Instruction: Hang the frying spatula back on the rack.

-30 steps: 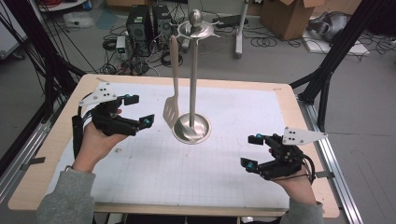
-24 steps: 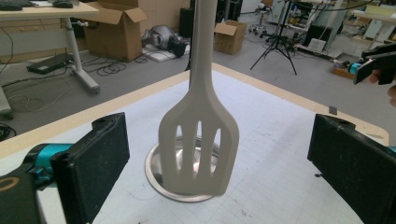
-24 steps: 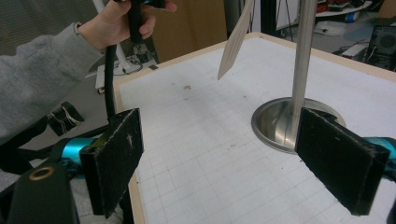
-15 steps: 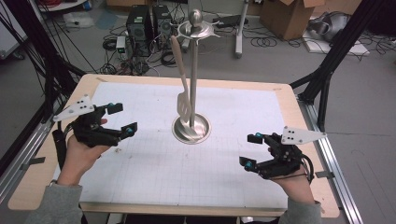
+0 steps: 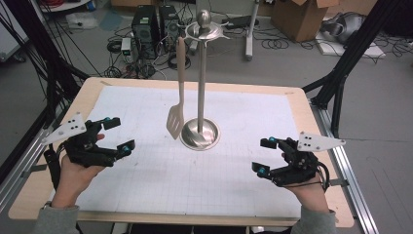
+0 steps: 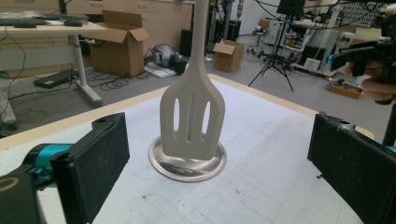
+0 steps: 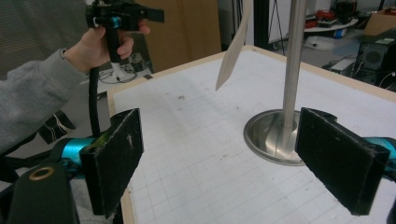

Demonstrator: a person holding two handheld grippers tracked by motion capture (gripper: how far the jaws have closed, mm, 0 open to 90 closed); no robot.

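Note:
A steel utensil stand (image 5: 200, 134) rises from a round base at the middle of the white grid mat. A pale slotted spatula (image 5: 176, 121) hangs from its top ring, blade just left of the base. My left gripper (image 5: 119, 134) is open at the mat's left, apart from the spatula. In the left gripper view the spatula (image 6: 191, 120) hangs ahead of the open left gripper (image 6: 219, 140), in front of the stand's base (image 6: 187, 162). My right gripper (image 5: 264, 156) is open at the right front. The right gripper view has the stand's pole (image 7: 293, 60) beyond the open, empty right gripper (image 7: 224, 149).
The white grid mat (image 5: 160, 180) covers most of the wooden table (image 5: 29, 195). Black frame posts (image 5: 341, 73) stand off the table's right and left corners. Boxes, cables and computers lie on the floor behind.
My left gripper has drawn back to the left and toward the person, away from the spatula. The spatula swung toward the pole and back. The right gripper has stayed put.

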